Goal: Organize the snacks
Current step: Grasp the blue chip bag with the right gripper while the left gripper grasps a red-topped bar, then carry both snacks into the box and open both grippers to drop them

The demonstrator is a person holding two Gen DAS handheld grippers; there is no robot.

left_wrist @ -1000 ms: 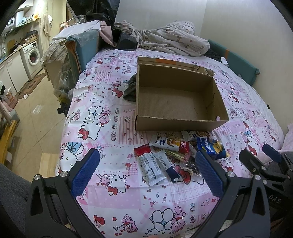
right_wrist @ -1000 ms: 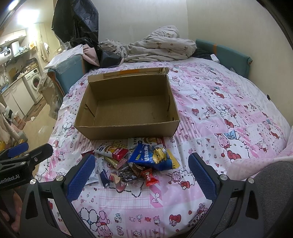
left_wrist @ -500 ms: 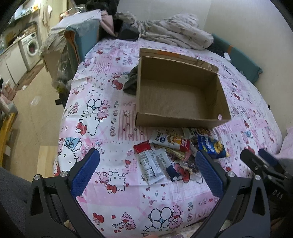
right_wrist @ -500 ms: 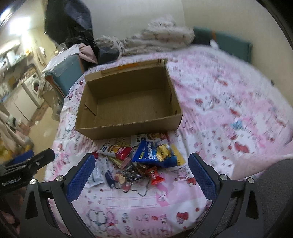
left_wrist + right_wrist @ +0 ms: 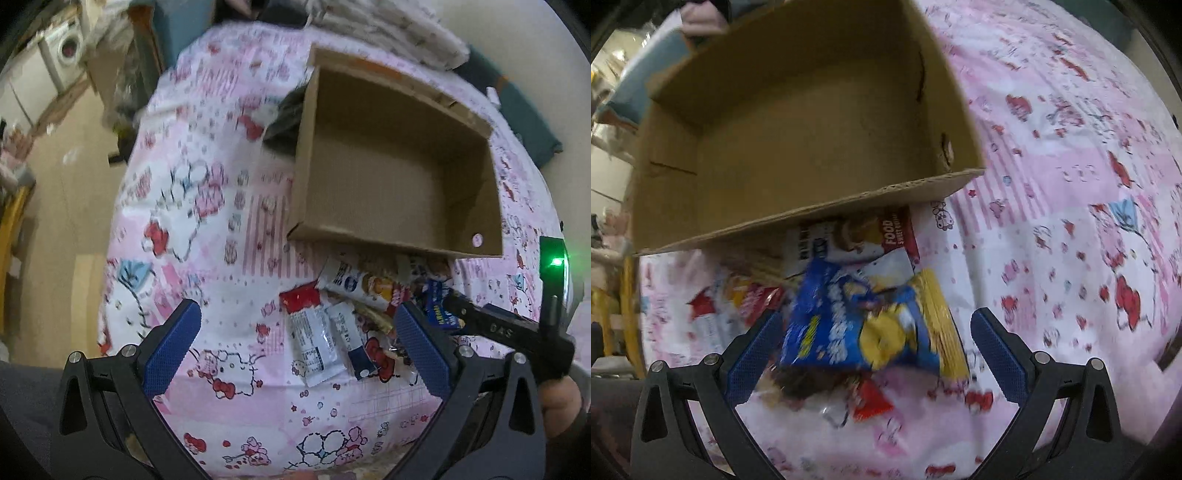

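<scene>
Right claw (image 5: pixel 864 350) spread apart over the blue snack bag (image 5: pixel 857 332), which tops the snack pile on the bed, near the cardboard box (image 5: pixel 798 140). Left claw (image 5: pixel 295 343) apart, empty. Risk: pads catching neighbouring wrappers, or slick film slipping

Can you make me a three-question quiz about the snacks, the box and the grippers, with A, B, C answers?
1. Where do the snacks lie?
A. in the box
B. on the bed, in front of the box
C. on the floor

2. What colour is the bag between the right gripper's pads?
A. mostly blue
B. green
C. black

3. How is the left gripper?
A. shut on a bar
B. shut on nothing
C. open

Answers: 1 B, the box is bare inside and the packets lie on the sheet before it. 2 A, the bag is blue with yellow. 3 C, its pads stand wide apart.
</scene>
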